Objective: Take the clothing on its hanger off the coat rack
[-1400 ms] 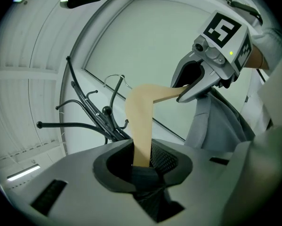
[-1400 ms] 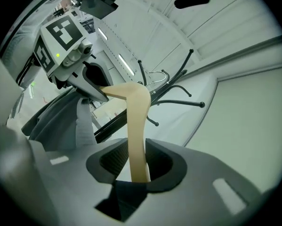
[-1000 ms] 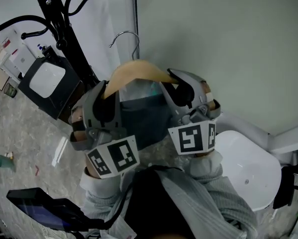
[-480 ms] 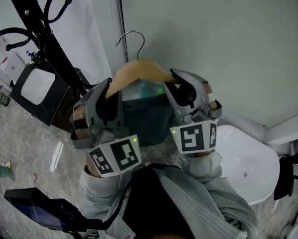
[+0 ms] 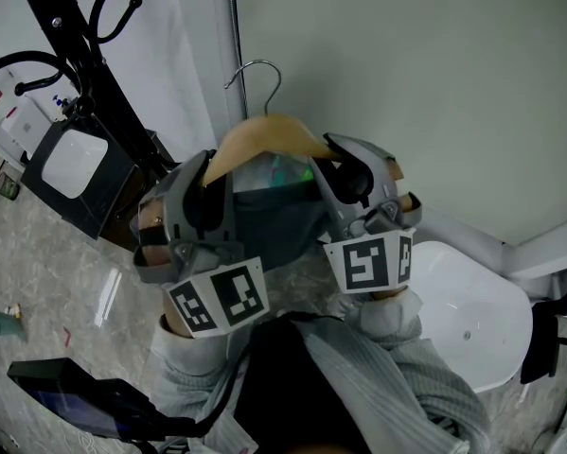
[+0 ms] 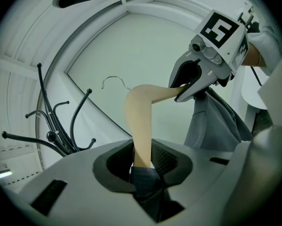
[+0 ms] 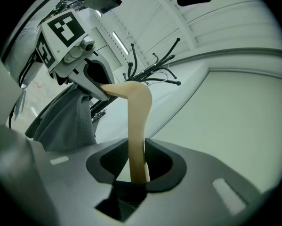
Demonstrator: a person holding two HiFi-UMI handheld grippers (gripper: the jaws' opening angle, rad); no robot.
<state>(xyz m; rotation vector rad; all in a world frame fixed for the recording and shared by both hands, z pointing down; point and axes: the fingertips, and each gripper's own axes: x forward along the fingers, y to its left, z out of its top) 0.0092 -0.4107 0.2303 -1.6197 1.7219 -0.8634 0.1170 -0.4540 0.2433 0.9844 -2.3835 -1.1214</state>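
Note:
A pale wooden hanger (image 5: 264,132) with a metal hook (image 5: 256,72) carries a grey garment (image 5: 275,218). Its hook hangs in free air, well right of the black coat rack (image 5: 67,45). My left gripper (image 5: 205,180) is shut on the hanger's left arm (image 6: 140,126), with grey cloth bunched under the jaws. My right gripper (image 5: 344,172) is shut on the right arm (image 7: 137,131). In the left gripper view, the right gripper (image 6: 207,62) clamps the far end above the hanging garment (image 6: 216,121). The right gripper view shows the left gripper (image 7: 75,51) likewise.
A black box with a white face (image 5: 73,164) sits at the foot of the rack. A white round seat (image 5: 472,327) stands at the lower right, and a dark tablet (image 5: 63,397) lies at the lower left. A plain wall is behind the hanger. My grey sleeves fill the bottom.
The coat rack has slid left in the head view, so the gap between it and the hanger hook has widened. Both grips on the hanger look the same.

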